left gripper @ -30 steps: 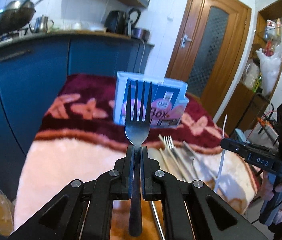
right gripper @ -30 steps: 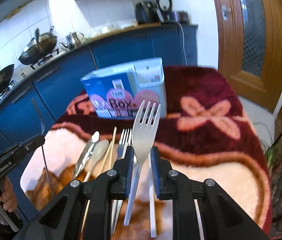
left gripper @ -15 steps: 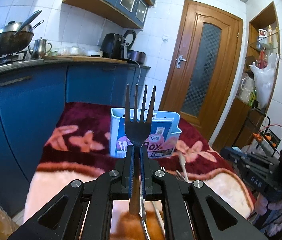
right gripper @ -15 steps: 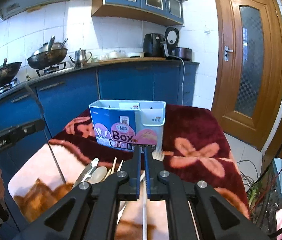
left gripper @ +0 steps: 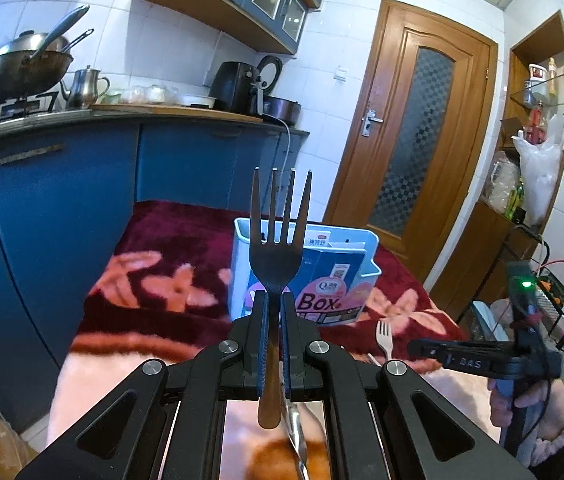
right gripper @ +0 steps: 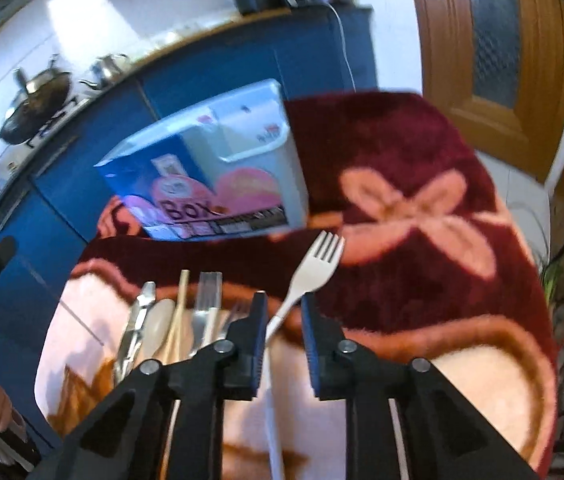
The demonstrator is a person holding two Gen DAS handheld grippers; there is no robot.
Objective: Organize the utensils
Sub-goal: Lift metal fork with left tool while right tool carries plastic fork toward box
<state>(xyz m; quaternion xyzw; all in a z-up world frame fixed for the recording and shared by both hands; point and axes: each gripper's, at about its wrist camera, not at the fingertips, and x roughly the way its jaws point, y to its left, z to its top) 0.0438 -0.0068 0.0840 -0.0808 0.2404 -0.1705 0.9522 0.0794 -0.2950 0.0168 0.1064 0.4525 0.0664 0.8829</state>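
My left gripper [left gripper: 275,304] is shut on a metal fork [left gripper: 279,240], held upright, tines up, in front of the pale blue utensil box [left gripper: 346,276] on the blanket-covered table. My right gripper [right gripper: 284,308] is open, its jaws on either side of the handle of a white plastic fork [right gripper: 310,272] that lies on the blanket; touching or not I cannot tell. The white fork [left gripper: 384,336] also shows in the left wrist view. The box [right gripper: 217,176] stands behind it, blurred.
Several utensils [right gripper: 177,320] lie on the blanket [right gripper: 402,208] left of the white fork: a knife, a spoon, chopsticks, forks. Blue kitchen cabinets [left gripper: 61,208] stand behind and to the left. A wooden door [left gripper: 414,132] is at the right.
My right gripper, shut 0.5 s ago, has opened and tilted down over the white fork on the blanket. My left gripper still holds the metal fork, now a little closer to the box.
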